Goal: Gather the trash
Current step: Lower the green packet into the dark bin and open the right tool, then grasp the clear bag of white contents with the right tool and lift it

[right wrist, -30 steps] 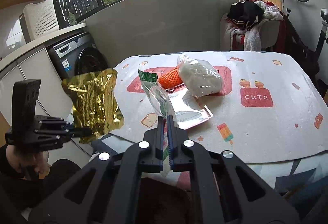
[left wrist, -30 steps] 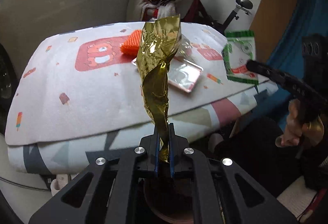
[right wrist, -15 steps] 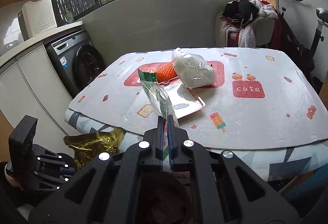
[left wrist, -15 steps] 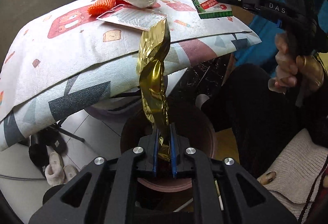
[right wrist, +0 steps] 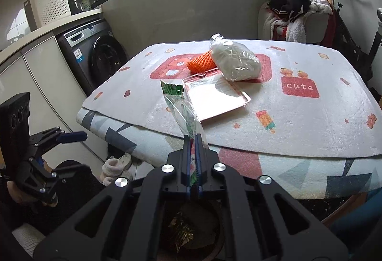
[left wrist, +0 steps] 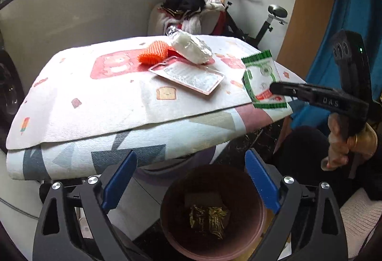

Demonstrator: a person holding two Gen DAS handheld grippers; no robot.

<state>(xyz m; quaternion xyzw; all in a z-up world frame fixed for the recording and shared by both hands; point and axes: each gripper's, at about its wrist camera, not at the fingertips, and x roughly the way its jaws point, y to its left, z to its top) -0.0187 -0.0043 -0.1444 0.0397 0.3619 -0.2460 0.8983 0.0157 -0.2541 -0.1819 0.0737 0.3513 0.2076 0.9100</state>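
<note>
My left gripper (left wrist: 189,179) hangs over a brown bin (left wrist: 167,225) on the floor. Its jaws are opening wide and nothing is between them. A crumpled gold wrapper (left wrist: 207,221) lies at the bottom of the bin. My right gripper (right wrist: 193,141) is shut on a green and clear snack wrapper (right wrist: 183,112), held upright just over the table's near edge. The left wrist view has that wrapper (left wrist: 260,77) at the right, pinched in the right gripper (left wrist: 274,89). Under my right gripper the bin (right wrist: 210,220) and the gold wrapper (right wrist: 181,230) show partly.
On the table's patterned cloth (right wrist: 298,117) lie an orange foam net (right wrist: 200,63), a white filled plastic bag (right wrist: 235,65) and a clear plastic tray (right wrist: 214,96). A washing machine (right wrist: 95,55) stands left, a chair piled with clothes (right wrist: 296,12) behind. Slippers (right wrist: 119,163) lie on the floor.
My left gripper sank to the bin, opened, and the gold wrapper dropped from it into the bin. My right gripper came down a little, still holding the green wrapper.
</note>
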